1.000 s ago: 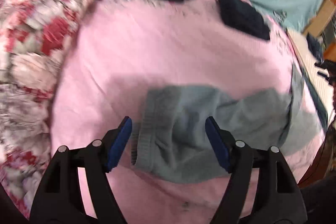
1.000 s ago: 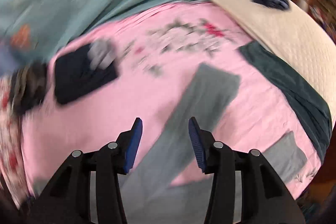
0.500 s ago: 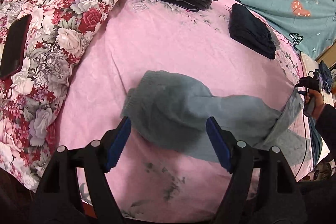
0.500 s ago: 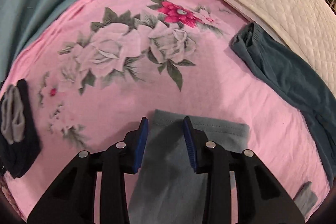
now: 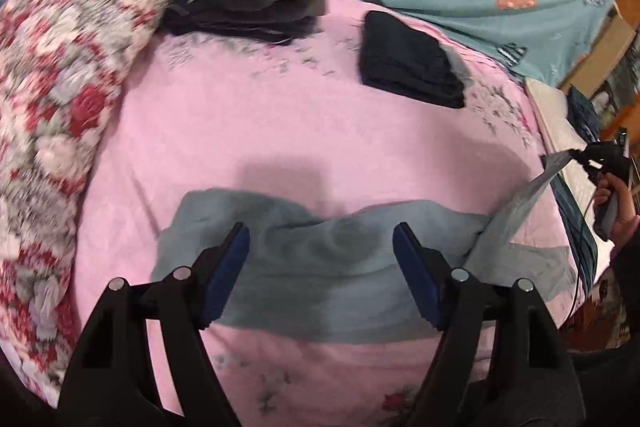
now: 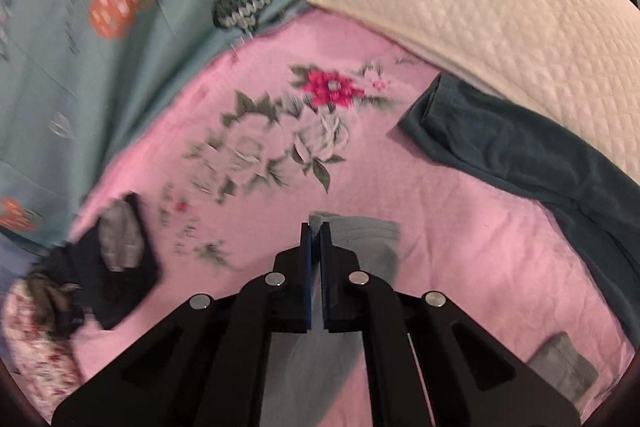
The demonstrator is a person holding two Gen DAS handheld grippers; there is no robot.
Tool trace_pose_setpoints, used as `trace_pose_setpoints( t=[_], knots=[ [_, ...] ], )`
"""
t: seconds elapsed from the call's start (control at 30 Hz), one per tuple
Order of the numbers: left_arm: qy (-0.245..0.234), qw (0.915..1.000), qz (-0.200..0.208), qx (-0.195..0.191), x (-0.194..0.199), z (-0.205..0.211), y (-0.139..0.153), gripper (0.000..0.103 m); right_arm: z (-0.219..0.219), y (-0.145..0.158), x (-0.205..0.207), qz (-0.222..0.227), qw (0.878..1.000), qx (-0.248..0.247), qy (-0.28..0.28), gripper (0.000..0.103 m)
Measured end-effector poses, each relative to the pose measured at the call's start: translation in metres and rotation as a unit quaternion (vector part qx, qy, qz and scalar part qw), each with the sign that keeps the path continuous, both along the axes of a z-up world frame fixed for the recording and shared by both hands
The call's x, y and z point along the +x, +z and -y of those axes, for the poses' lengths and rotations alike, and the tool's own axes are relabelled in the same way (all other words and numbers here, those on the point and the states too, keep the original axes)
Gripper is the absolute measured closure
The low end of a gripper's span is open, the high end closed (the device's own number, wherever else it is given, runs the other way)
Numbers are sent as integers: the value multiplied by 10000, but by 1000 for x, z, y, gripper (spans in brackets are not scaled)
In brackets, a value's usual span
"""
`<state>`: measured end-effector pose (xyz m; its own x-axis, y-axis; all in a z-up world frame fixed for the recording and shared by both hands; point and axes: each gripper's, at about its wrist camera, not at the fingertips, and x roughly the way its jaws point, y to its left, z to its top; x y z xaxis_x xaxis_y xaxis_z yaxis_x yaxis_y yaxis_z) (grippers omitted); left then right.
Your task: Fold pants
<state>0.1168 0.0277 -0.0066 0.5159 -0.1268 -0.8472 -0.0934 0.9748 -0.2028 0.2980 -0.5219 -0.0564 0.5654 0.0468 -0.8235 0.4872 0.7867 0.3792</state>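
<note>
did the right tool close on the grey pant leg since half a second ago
Yes. The right tool has shut on the grey pant leg hem; the pink sheet stays put.

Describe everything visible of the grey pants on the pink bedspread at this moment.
The grey pants are soft, knit-looking fabric, rumpled and spread sideways across the pink bedspread. The wider end bunches below the open left gripper, which hovers over it without gripping. One leg lifts off the bed toward the right, its hem pinched in the shut right gripper; the other leg end lies flat beneath it. Stitching shows along that hem.
</note>
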Motion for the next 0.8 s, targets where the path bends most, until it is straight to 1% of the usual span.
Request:
trace_pose_setpoints(
  t=[0.07, 0.13, 0.2, 0.23, 0.27, 0.33, 0.4, 0.43, 0.47, 0.5, 0.53, 0.6, 0.67, 0.73, 0.77, 0.8],
  knots=[
    [-311, 9995, 70, -17, 11, 19, 4, 28, 15, 34, -37, 418, 9989, 196, -29, 100],
    [-632, 9979, 135, -36, 22, 40, 8, 28, 32, 55, -72, 704, 9966, 419, -105, 100],
    [-883, 9960, 169, -7, 29, 59, 10, 28, 55, 68, -120, 904, 9930, 692, -319, 100],
    [-1033, 9945, 160, 0, 33, 71, 10, 27, 63, 68, -135, 947, 9918, 758, -396, 100],
    [-1148, 9933, 143, -17, 35, 80, 11, 27, 73, 65, -158, 963, 9906, 820, -514, 100],
    [-1407, 9900, 105, -31, 40, 101, 11, 28, 89, 48, -194, 845, 9900, 860, -732, 100],
    [-1619, 9868, 80, 40, 44, 117, 12, 28, 107, 8, -232, 411, 9880, 949, -1150, 100],
    [-1740, 9847, 74, 91, 45, 126, 13, 27, 113, -9, -243, 258, 9854, 1059, -1307, 100],
    [-1828, 9830, 67, 133, 46, 134, 13, 27, 121, -35, -260, 54, 9802, 1272, -1519, 100],
    [-1899, 9817, 59, 164, 47, 139, 14, 27, 124, -51, -271, -82, 9767, 1354, -1662, 100],
    [-1978, 9801, 59, 176, 49, 146, 16, 27, 127, -66, -281, -181, 9742, 1447, -1724, 100],
    [-2073, 9781, 50, 175, 51, 155, 17, 27, 128, -86, -292, -269, 9715, 1612, -1716, 100],
    [-2176, 9758, 65, 230, 53, 166, 19, 27, 128, -89, -293, -181, 9728, 1657, -1611, 100],
    [-2268, 9734, 118, 297, 53, 175, 23, 27, 128, -81, -288, -350, 9778, 1534, -1383, 97],
    [-2293, 9727, 134, 319, 52, 177, 24, 27, 128, -73, -285, -448, 9804, 1398, -1311, 93],
    [-2310, 9722, 151, 335, 52, 180, 26, 27, 128, -65, -282, -517, 9836, 1167, -1273, 85]
  ],
)
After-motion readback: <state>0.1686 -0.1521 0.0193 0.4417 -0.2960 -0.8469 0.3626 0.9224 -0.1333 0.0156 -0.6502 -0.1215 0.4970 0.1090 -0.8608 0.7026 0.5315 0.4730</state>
